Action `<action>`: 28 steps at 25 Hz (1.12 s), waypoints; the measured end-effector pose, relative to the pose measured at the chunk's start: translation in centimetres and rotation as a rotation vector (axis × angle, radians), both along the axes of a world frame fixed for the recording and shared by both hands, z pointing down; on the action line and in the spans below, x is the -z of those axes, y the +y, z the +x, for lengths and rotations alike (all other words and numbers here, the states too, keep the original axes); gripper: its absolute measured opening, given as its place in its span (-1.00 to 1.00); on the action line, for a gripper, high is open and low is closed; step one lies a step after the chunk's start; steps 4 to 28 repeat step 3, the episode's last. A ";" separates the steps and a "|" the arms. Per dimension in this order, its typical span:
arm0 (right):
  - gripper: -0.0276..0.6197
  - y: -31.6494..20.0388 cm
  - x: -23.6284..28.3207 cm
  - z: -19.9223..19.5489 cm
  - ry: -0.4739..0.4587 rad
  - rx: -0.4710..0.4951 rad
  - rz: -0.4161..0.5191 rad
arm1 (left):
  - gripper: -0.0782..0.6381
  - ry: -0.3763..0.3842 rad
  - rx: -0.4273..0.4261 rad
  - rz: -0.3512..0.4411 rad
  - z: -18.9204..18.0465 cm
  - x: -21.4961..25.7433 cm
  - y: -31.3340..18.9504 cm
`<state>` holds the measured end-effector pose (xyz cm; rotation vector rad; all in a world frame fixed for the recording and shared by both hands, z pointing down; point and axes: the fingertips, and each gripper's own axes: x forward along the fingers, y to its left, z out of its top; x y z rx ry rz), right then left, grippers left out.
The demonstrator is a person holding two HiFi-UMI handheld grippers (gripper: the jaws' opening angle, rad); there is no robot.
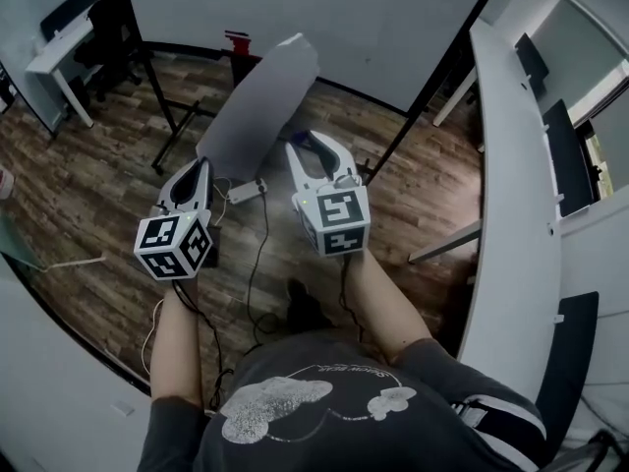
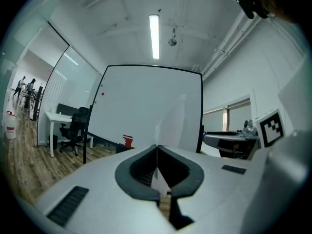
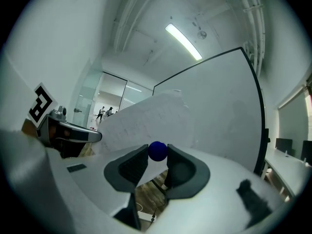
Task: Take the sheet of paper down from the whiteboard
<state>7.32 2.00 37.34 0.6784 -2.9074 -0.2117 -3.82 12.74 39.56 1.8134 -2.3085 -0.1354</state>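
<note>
A white sheet of paper (image 1: 260, 106) hangs in the air in front of the whiteboard (image 1: 324, 18), away from its surface. My left gripper (image 1: 200, 165) is shut on the sheet's near lower edge; in the left gripper view the paper (image 2: 173, 123) runs edge-on out of the closed jaws (image 2: 157, 149). My right gripper (image 1: 314, 146) is beside the sheet's right edge. Its jaws are shut on a small round blue magnet (image 3: 157, 150), with the sheet (image 3: 146, 118) showing behind them. Both grippers point roughly level toward the whiteboard (image 3: 219, 106).
A long white desk (image 1: 511, 214) runs along the right. A white desk with a black chair (image 1: 74, 37) stands at the upper left. Cables and a power strip (image 1: 246, 192) lie on the wood floor below the grippers. A red object (image 1: 236, 39) sits at the whiteboard's foot.
</note>
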 end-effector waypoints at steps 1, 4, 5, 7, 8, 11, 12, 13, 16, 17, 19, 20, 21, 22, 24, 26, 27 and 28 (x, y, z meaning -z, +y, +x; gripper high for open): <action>-0.52 0.3 0.1 0.4 0.000 -0.003 0.001 | -0.75 -0.002 -0.004 0.003 0.4 0.1 0.3; -0.52 0.9 0.3 1.0 -0.003 -0.009 0.004 | -0.75 -0.005 -0.010 0.009 1.2 0.3 0.8; -0.52 0.9 0.3 1.0 -0.003 -0.009 0.004 | -0.75 -0.005 -0.010 0.009 1.2 0.3 0.8; -0.52 0.9 0.3 1.0 -0.003 -0.009 0.004 | -0.75 -0.005 -0.010 0.009 1.2 0.3 0.8; -0.52 0.9 0.3 1.0 -0.003 -0.009 0.004 | -0.75 -0.005 -0.010 0.009 1.2 0.3 0.8; -0.52 0.9 0.3 1.0 -0.003 -0.009 0.004 | -0.75 -0.005 -0.010 0.009 1.2 0.3 0.8; -0.52 0.9 0.3 1.0 -0.003 -0.009 0.004 | -0.75 -0.005 -0.010 0.009 1.2 0.3 0.8; -0.52 0.9 0.3 1.0 -0.003 -0.009 0.004 | -0.75 -0.005 -0.010 0.009 1.2 0.3 0.8; -0.52 0.9 0.3 1.0 -0.003 -0.009 0.004 | -0.75 -0.005 -0.010 0.009 1.2 0.3 0.8; -0.52 0.9 0.3 1.0 -0.003 -0.009 0.004 | -0.75 -0.005 -0.010 0.009 1.2 0.3 0.8; -0.52 0.9 0.3 1.0 -0.003 -0.009 0.004 | -0.75 -0.005 -0.010 0.009 1.2 0.3 0.8; -0.52 0.9 0.3 1.0 -0.003 -0.009 0.004 | -0.75 -0.005 -0.010 0.009 1.2 0.3 0.8; -0.52 0.9 0.3 1.0 -0.003 -0.009 0.004 | -0.75 -0.005 -0.010 0.009 1.2 0.3 0.8; -0.52 0.9 0.3 1.0 -0.003 -0.009 0.004 | -0.75 -0.005 -0.010 0.009 1.2 0.3 0.8; -0.52 0.9 0.3 1.0 -0.003 -0.009 0.004 | -0.75 -0.005 -0.010 0.009 1.2 0.3 0.8; -0.52 0.9 0.3 1.0 -0.003 -0.009 0.004 | -0.75 -0.005 -0.010 0.009 1.2 0.3 0.8; -0.52 0.9 0.3 1.0 -0.003 -0.009 0.004 | -0.75 -0.005 -0.010 0.009 1.2 0.3 0.8; -0.52 0.9 0.3 1.0 -0.003 -0.009 0.004 | -0.75 -0.005 -0.010 0.009 1.2 0.3 0.8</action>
